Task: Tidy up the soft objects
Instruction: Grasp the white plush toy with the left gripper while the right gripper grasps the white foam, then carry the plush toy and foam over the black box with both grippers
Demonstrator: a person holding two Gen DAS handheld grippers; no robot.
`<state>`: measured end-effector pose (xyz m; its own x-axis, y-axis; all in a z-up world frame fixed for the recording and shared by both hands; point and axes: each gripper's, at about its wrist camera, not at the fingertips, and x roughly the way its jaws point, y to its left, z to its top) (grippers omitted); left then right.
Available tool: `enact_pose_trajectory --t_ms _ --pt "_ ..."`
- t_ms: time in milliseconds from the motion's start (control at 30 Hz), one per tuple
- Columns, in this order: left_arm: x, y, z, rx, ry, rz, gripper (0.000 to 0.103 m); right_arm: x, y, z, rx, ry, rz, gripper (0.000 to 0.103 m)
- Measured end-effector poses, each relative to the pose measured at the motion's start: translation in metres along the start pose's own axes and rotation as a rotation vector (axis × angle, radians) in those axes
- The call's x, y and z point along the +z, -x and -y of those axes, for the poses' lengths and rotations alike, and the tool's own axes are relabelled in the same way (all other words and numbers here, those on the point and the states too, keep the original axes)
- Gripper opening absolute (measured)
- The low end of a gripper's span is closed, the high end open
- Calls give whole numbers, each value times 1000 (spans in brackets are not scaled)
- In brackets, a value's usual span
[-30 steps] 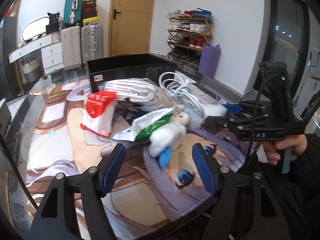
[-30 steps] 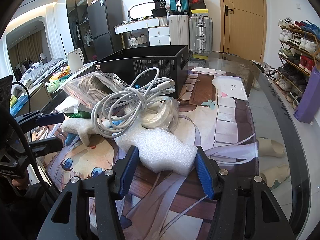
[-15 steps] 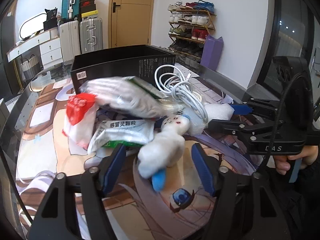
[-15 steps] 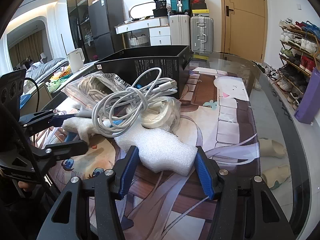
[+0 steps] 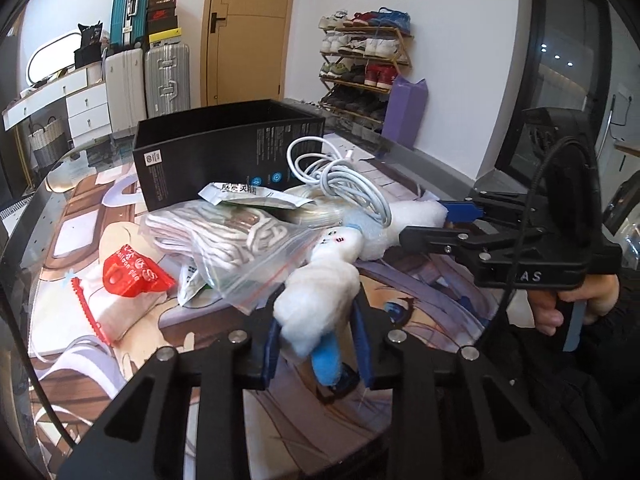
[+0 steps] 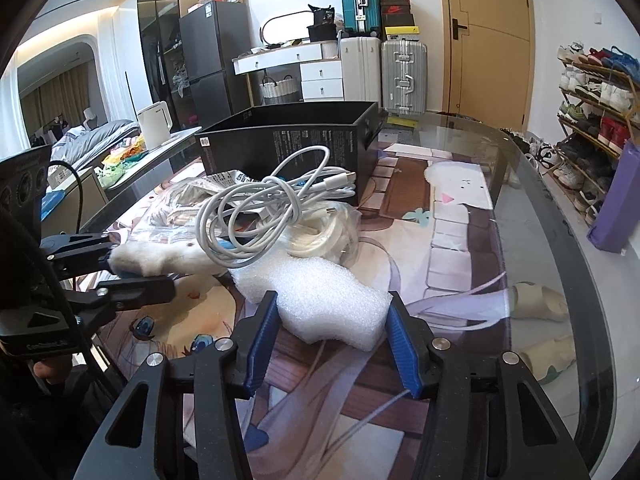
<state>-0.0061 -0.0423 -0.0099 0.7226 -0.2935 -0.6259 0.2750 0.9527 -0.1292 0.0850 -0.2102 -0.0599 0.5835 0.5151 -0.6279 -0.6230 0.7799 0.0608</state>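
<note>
My left claw (image 5: 318, 346) has just closed on the plush toy (image 5: 320, 300); my right claw (image 6: 330, 338) pinches the foam pad (image 6: 320, 300). Everything's still heaped on the counter (image 6: 460, 240); the black box (image 5: 228, 152) looks unfilled.

Shoe rack (image 5: 366, 60) by wall, suitcases (image 6: 382, 68) (three) nr door (image 6: 486, 36).

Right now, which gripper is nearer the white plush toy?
Left. The left gripper, whose fingers have just been closing, clamps the white plush toy; the right gripper brackets the foam piece beside it.
</note>
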Motion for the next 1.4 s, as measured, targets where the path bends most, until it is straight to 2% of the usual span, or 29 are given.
enact_pose_trajectory --t_ms 267,567,1067,1400 --pt "9 23 1 -25 10 76 29 6 25 0 41 -10 110 52" --pt "30 36 -14 30 49 145 29 15 60 -4 63 -27 251 50" --pt "45 48 -30 79 85 197 29 21 95 -5 81 -28 345 49" --pt "58 46 -43 117 117 215 29 40 98 -4 52 -54 384 49"
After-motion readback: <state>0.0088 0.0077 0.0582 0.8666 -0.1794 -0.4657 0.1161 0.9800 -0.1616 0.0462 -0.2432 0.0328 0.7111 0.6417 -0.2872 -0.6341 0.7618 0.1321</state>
